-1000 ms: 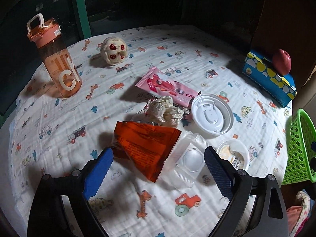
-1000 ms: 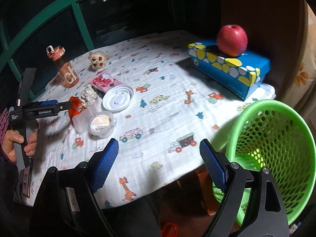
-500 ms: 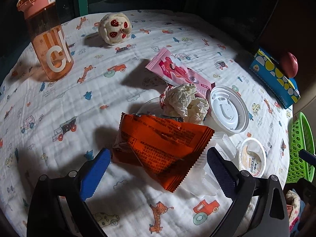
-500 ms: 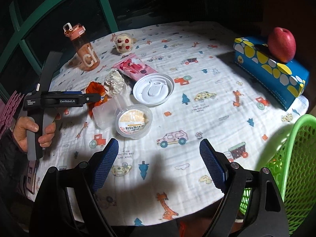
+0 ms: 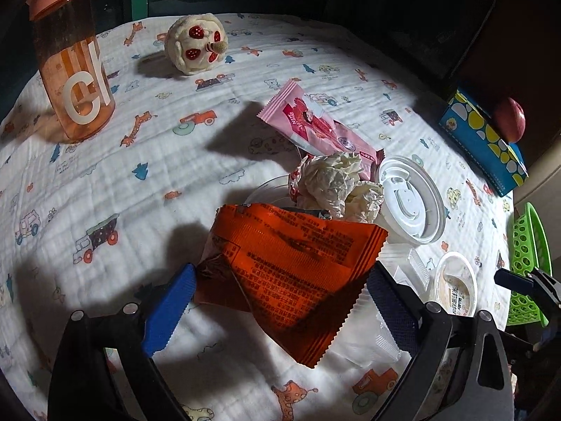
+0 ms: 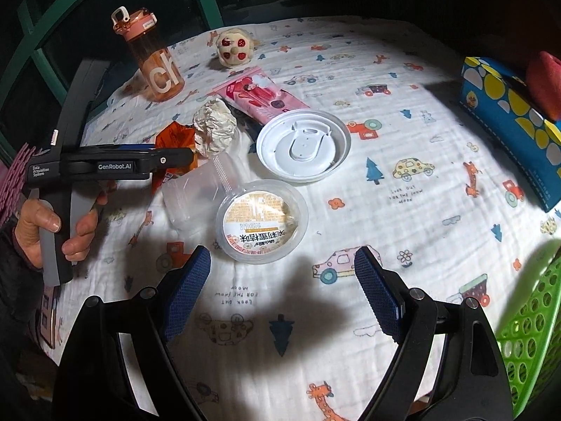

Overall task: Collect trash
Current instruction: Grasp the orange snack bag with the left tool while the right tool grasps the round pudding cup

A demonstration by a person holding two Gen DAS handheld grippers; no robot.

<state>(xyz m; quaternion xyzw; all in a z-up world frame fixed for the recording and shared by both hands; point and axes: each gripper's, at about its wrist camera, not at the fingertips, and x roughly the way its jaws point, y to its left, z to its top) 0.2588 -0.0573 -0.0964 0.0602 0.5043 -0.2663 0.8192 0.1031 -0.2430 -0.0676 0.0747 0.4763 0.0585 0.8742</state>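
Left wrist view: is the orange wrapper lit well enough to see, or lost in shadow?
Left wrist view: orange wrapper is sharp, printing visible, lower corner dimmed by shadow. Right wrist view: mostly hidden behind the left gripper; a hard shadow darkens the cloth ahead of the jaws.

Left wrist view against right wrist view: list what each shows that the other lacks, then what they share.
Left wrist only: the orange wrapper in full, between the closing left gripper pads, untouched.
Right wrist only: the hand holding the left gripper; the open right gripper near the pudding cup.
Both: white lid, crumpled paper, pink wrapper, bottle, green basket.
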